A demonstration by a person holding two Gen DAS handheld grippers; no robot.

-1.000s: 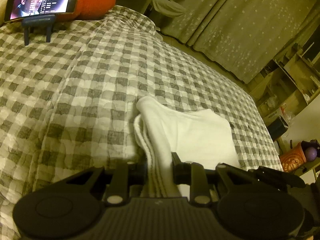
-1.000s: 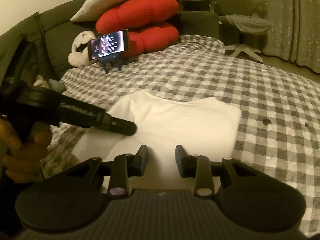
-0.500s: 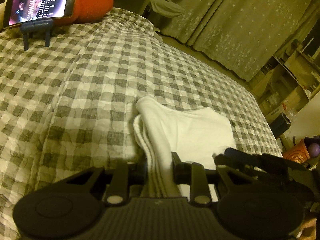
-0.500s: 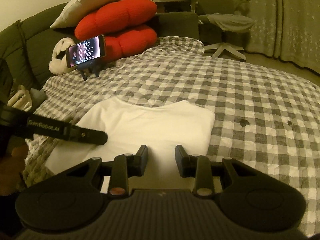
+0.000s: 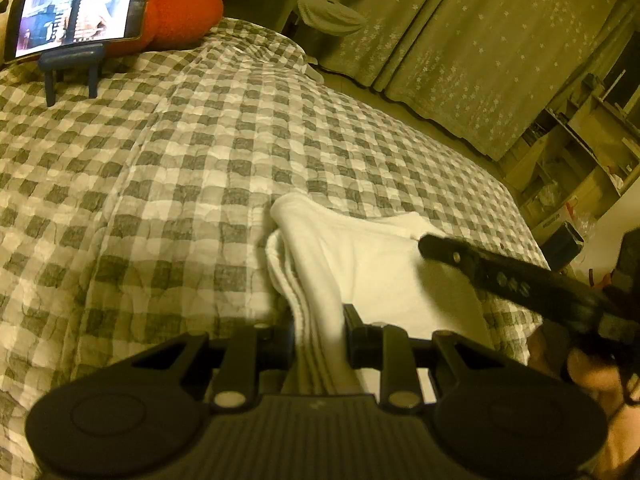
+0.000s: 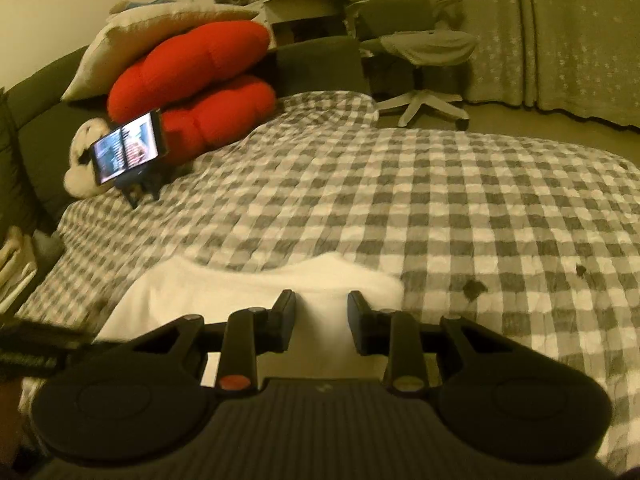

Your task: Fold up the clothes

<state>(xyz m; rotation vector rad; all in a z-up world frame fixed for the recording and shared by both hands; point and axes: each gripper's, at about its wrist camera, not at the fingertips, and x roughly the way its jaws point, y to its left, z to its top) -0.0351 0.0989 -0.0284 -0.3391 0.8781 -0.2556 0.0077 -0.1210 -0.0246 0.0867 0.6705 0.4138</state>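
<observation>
A folded white garment (image 5: 380, 272) lies on the grey-and-white checked bedspread (image 5: 160, 160). My left gripper (image 5: 320, 320) is shut on its layered near-left edge, with the folds bunched between the fingers. In the left wrist view my right gripper (image 5: 460, 254) reaches in from the right, low over the garment's top. In its own view the right gripper (image 6: 320, 300) hangs above the garment (image 6: 224, 296), near its far right corner. Its jaws are closing, and I see the cloth below the gap, not pinched. The left gripper (image 6: 36, 348) is a blur at the left edge.
A phone on a blue stand (image 6: 128, 152) plays video at the head of the bed, in front of red cushions (image 6: 192, 92) and a pale pillow. An office chair (image 6: 424, 56) and curtains stand beyond the bed. Shelves (image 5: 580, 152) line the right side. Small dark specks (image 6: 474, 288) lie on the bedspread.
My right gripper has swung in over the garment, its finger reaching further across the top in the left wrist view. The left gripper has kept still on the edge.
</observation>
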